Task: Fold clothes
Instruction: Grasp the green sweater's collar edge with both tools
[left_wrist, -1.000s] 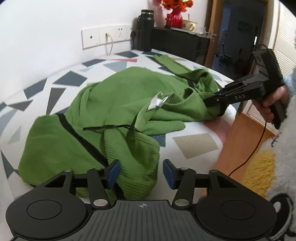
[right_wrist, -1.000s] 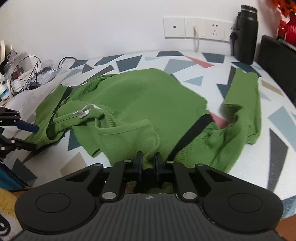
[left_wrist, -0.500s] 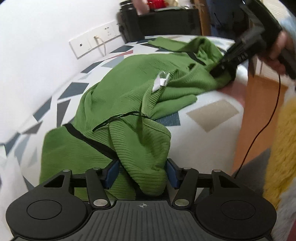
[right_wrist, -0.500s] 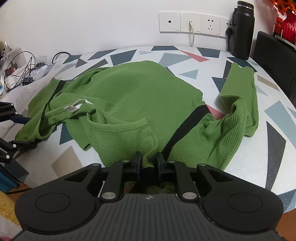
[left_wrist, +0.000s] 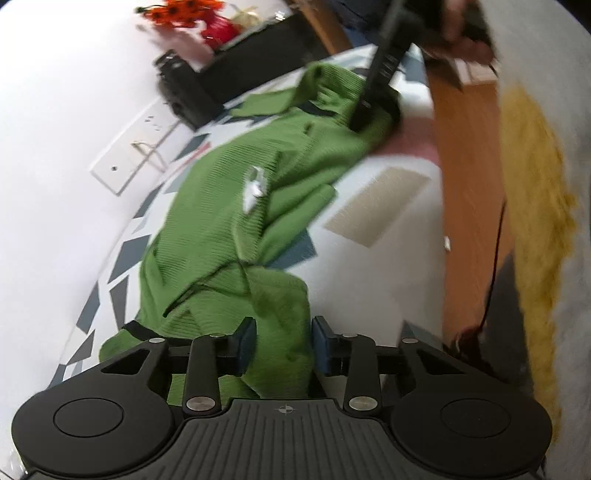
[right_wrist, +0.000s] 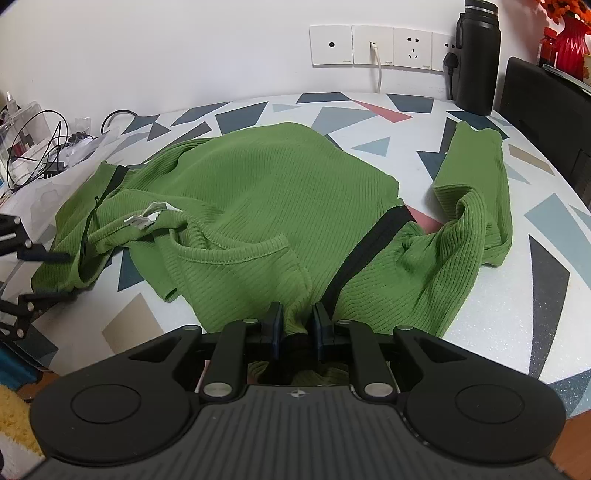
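A green ribbed sweater (right_wrist: 280, 206) with black trim lies crumpled on the patterned table (right_wrist: 546, 258); it also shows in the left wrist view (left_wrist: 229, 206). A white label (right_wrist: 146, 218) shows near its neckline. My right gripper (right_wrist: 297, 326) is shut on a bunched fold at the sweater's near edge. My left gripper (left_wrist: 282, 341) has a fold of the sweater's other end between its blue pads (left_wrist: 245, 338), jaws partly closed around it. The view is tilted and blurred. The left gripper also shows at the left edge of the right wrist view (right_wrist: 33, 273).
A black bottle (right_wrist: 478, 55), wall sockets (right_wrist: 373, 46) and a plugged cable stand at the table's back. A black box (right_wrist: 546, 110) sits at the right. Cables and a clear container (right_wrist: 33, 147) lie at the left. A wooden floor (left_wrist: 469, 184) and a yellow rug (left_wrist: 535, 221) lie beyond the table's edge.
My left gripper moved onto the sweater's edge, took a fold between its pads and tilted. My right gripper stayed shut on its fold and drew back slightly.
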